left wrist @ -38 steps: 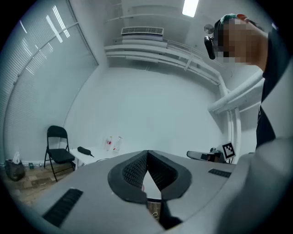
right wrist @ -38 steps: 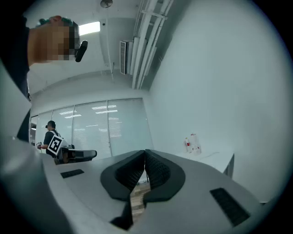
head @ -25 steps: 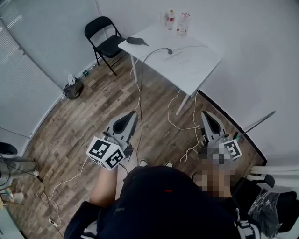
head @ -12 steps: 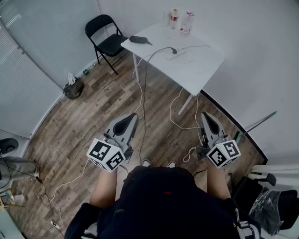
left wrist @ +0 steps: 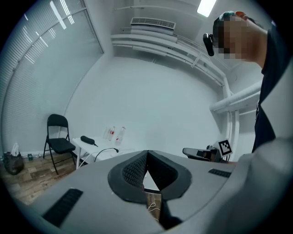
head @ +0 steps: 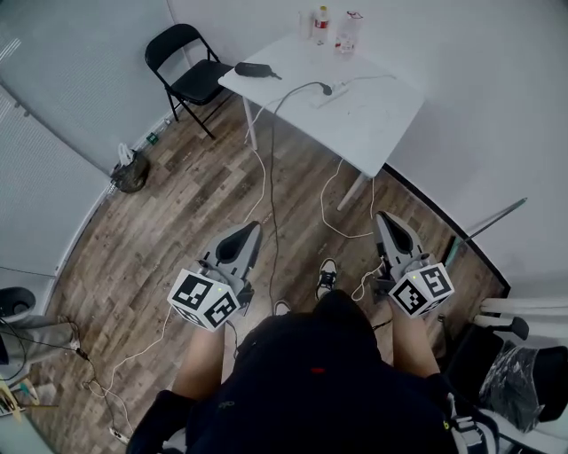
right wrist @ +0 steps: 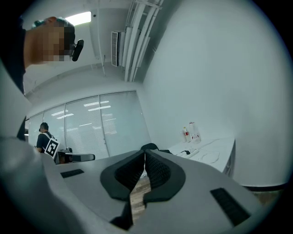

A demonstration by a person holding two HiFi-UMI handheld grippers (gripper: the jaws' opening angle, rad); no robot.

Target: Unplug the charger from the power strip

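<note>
My left hand-held gripper [head: 246,234] and right hand-held gripper [head: 388,222] are both closed on nothing, low in the frame. The charger [head: 326,89] sits in the power strip [head: 340,90] on the tabletop [head: 377,120], top centre.

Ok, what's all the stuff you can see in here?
table: one, white, by the far wall
chair: one, black, left of the table
bottles: two, clear, table's far edge
power strip: one, white, on the table
charger: one, black, plugged into the power strip
pouch: one, black, table's left corner
cables: several, white and black, on the floor
bag: one, dark, floor by the left wall
left gripper: one, grey, shut, lower left
right gripper: one, grey, shut, lower right
</note>
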